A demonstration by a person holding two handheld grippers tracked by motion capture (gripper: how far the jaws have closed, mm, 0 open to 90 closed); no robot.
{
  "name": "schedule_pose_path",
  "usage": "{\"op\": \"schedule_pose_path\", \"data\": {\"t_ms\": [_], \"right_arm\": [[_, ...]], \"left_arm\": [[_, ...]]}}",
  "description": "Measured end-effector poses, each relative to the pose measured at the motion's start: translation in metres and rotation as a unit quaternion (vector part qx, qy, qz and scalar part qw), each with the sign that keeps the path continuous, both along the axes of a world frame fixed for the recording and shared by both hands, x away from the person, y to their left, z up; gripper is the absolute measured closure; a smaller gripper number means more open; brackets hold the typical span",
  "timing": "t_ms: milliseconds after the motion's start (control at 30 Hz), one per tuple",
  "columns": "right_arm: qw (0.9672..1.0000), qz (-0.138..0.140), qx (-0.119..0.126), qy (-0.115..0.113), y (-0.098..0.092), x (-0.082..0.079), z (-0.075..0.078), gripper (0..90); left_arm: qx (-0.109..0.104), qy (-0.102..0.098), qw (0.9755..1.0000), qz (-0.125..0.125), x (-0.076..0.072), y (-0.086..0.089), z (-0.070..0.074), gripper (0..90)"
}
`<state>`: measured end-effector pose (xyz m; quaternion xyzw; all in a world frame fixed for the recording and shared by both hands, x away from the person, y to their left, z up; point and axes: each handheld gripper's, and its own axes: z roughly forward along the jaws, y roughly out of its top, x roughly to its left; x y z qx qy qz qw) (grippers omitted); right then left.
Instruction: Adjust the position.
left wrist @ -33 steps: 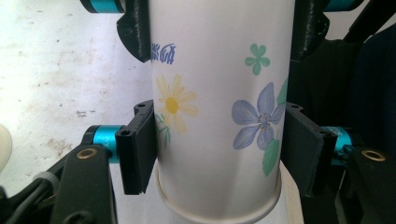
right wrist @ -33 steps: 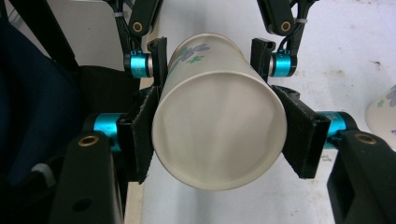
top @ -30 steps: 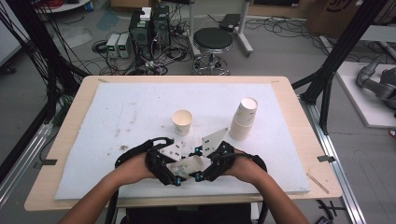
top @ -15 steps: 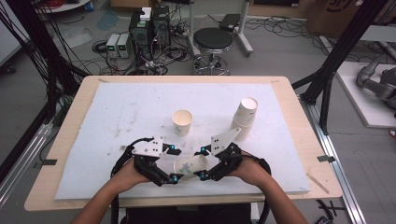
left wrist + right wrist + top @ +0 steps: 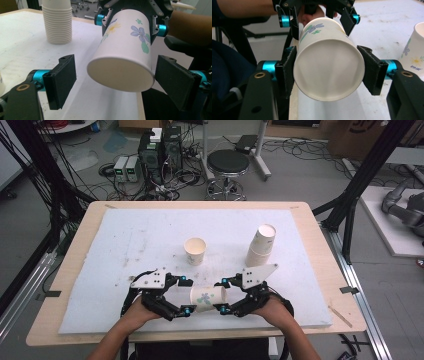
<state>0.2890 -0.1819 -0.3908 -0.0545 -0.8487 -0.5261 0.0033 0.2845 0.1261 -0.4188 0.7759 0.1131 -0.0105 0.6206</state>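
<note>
Cup (image 5: 208, 298), paper, on its side in the air above the table's (image 5: 300, 270) near edge: right gripper (image 5: 221, 295) clamped on its base, left gripper (image 5: 186, 296) jaws just parted off it; risk: crushing or slipping out.

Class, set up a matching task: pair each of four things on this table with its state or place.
1. flowered cup
2. single cup
3. cup stack
4. left tongs

a. open, either side of the cup's mouth end
b. lying sideways, clamped in the right tongs
c. upright, alone, mid-table
d. nested, upside down

Pairs: 1-b, 2-c, 3-d, 4-a
</note>
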Motion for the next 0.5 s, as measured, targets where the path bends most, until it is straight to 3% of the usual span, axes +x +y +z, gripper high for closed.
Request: {"op": "schedule_pose_path", "data": {"t_ms": [233,500], "right_arm": [[0.9999,-0.005,0.016,0.003,-0.007,-0.002,-0.002,37.2],[0.9997,-0.001,0.024,0.008,-0.007,-0.001,-0.004,37.2]], "left_arm": [[-0.009,-0.003,0.9999,-0.006,0.000,-0.004,0.000,17.5],[-0.015,-0.029,0.9994,-0.013,-0.002,-0.011,0.000,17.8]]}}
